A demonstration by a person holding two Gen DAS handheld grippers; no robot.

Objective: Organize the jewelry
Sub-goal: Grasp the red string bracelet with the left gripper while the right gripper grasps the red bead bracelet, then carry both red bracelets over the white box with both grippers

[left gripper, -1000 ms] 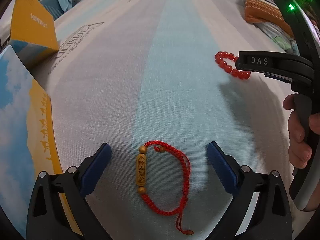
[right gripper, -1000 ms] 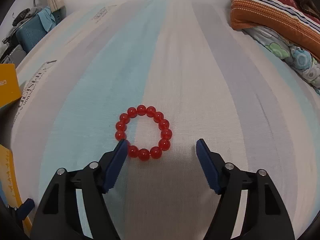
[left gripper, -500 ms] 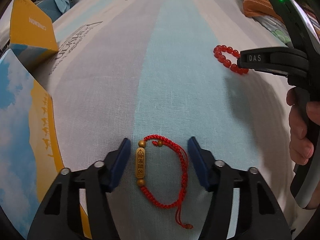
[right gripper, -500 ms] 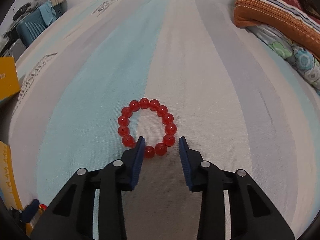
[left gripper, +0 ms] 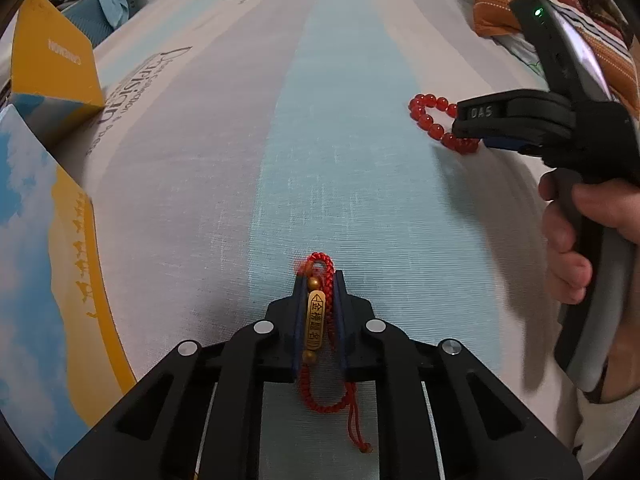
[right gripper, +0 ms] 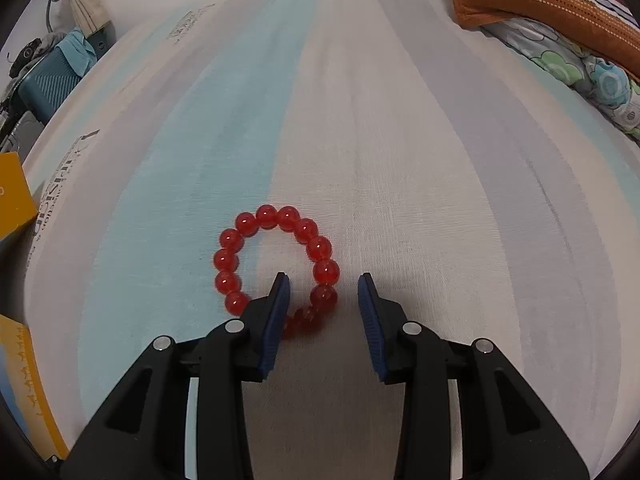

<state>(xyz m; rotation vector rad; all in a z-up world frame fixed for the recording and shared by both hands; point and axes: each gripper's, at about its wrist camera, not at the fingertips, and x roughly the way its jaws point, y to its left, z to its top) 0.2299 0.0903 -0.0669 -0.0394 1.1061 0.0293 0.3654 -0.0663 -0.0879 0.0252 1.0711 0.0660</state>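
Observation:
A red cord bracelet with a gold bar bead (left gripper: 315,320) lies on the striped bedsheet. My left gripper (left gripper: 318,280) is shut on it, pinching the bar bead and cord; the loop and tail hang out behind. A red bead bracelet (right gripper: 276,264) lies on the sheet; it also shows in the left wrist view (left gripper: 430,120). My right gripper (right gripper: 323,280) is partly open over its near right beads, the left finger inside the ring, the right finger outside. The right gripper (left gripper: 460,130) shows from the side at the bracelet.
A yellow and blue box (left gripper: 36,264) lies along the left, with its lid or a second box (left gripper: 52,64) farther back. A striped pillow and floral bedding (right gripper: 560,20) lie at the far right. A teal bag (right gripper: 48,84) stands beyond the bed's left edge.
My left gripper has closed fully on the cord bracelet. My right gripper has moved forward so its left finger sits inside the bead ring, its fingers still apart.

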